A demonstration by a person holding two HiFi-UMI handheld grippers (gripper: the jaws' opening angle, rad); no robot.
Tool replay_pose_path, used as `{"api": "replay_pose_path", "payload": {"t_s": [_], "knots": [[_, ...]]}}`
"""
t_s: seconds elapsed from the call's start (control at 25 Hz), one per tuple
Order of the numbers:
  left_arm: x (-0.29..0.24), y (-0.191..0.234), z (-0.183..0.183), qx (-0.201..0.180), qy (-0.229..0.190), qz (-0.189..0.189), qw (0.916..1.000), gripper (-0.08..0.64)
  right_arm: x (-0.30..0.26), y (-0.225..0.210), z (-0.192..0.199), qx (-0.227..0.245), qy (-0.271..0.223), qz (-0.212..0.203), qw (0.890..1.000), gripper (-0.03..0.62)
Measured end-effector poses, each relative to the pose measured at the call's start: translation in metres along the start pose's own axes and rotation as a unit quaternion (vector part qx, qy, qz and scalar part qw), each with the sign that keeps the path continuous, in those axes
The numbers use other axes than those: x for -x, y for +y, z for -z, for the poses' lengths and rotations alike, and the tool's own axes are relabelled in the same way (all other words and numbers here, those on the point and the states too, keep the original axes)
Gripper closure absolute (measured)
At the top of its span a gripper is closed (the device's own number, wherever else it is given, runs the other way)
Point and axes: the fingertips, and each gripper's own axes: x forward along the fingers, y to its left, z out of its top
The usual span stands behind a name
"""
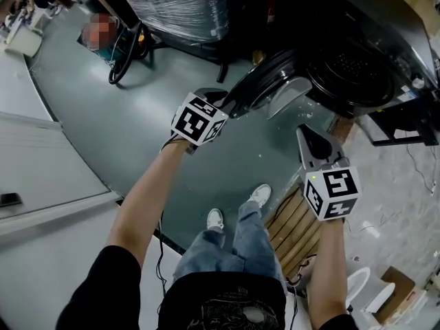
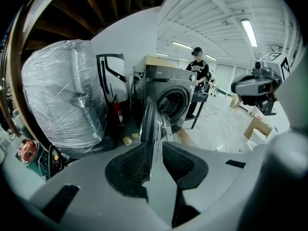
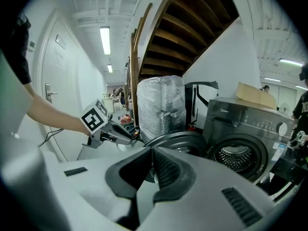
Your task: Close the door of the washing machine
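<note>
Grey left gripper (image 1: 230, 105), arm outstretched, at door (image 1: 265, 81) rim, jaws slightly parted — right gripper (image 1: 306, 135) closed tight.

glossy dark door (image 3: 180, 141), shiny metal drum (image 3: 237, 159)

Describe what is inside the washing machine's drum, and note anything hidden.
Inside the washing machine, the drum shows perforated metal walls and no laundry where visible. Its bottom is covered by the right tool's body, so that part cannot be checked.
</note>
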Motion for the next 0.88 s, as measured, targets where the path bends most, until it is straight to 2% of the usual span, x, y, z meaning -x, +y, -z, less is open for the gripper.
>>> {"api": "replay_pose_path", "payload": {"t_s": [0.36,0.6,0.76,0.88], "knots": [[-0.053,0.026,0.026,0.011,0.03,-0.003,0.9995,0.404,-0.037,-0.026,0.045,-0.019,0.036,-0.036,0.999,0.569],[-0.081,0.033,0.035,0.016,0.048,0.005,0.9987,0.397,-0.052,-0.04,0.071,-0.037,0.048,-0.054,0.997,0.569],[-0.085,0.036,0.033,0.034,0.033,0.004,0.9989,0.397,-0.052,-0.049,0.085,-0.052,0.053,-0.051,0.996,0.569],[-0.088,0.034,0.034,0.017,0.04,0.007,0.999,0.397,-0.048,-0.053,0.095,-0.067,0.058,-0.042,0.995,0.569]]}}
